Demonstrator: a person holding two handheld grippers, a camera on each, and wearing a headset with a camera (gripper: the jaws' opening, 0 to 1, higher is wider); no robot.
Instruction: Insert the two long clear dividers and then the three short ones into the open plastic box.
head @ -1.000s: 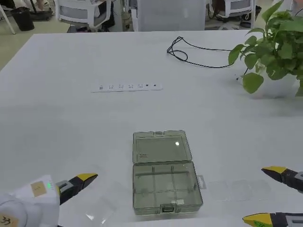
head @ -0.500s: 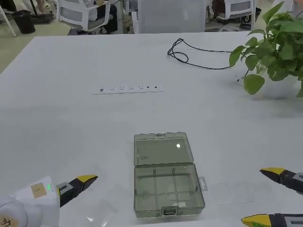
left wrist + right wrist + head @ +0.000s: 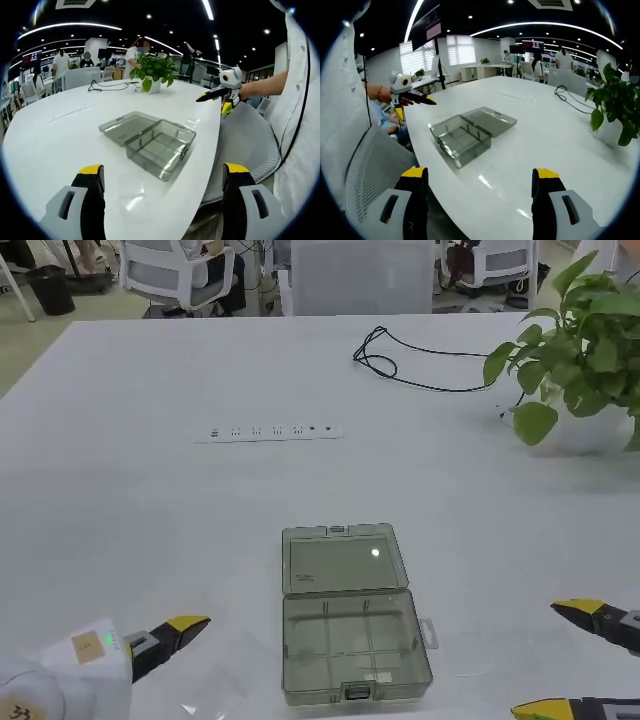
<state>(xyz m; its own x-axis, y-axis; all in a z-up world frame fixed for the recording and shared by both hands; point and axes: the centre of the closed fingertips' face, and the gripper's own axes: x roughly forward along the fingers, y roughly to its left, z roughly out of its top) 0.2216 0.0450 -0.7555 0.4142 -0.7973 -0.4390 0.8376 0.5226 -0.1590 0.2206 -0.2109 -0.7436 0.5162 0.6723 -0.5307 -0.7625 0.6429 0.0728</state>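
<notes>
The open smoky plastic box (image 3: 355,645) sits near the table's front edge, its lid (image 3: 343,558) laid flat behind it. Faint clear partition lines form a grid inside the box. A thin clear piece (image 3: 212,692) lies flat on the table left of the box, and a faint one (image 3: 478,670) lies to its right. My left gripper (image 3: 162,170) is open and empty, with one yellow fingertip (image 3: 188,624) left of the box. My right gripper (image 3: 560,660) stands open and empty to the right of the box (image 3: 462,137).
A white power strip (image 3: 275,430) lies mid-table. A black cable (image 3: 385,352) loops at the far side, and a potted plant (image 3: 580,340) stands at the far right. Office chairs stand beyond the far edge. A grey mesh chair (image 3: 375,165) is at the near edge.
The head camera has shifted slightly, so the box sits a little lower in the picture. Both grippers stay open at either side of the box, and nothing was picked up.
</notes>
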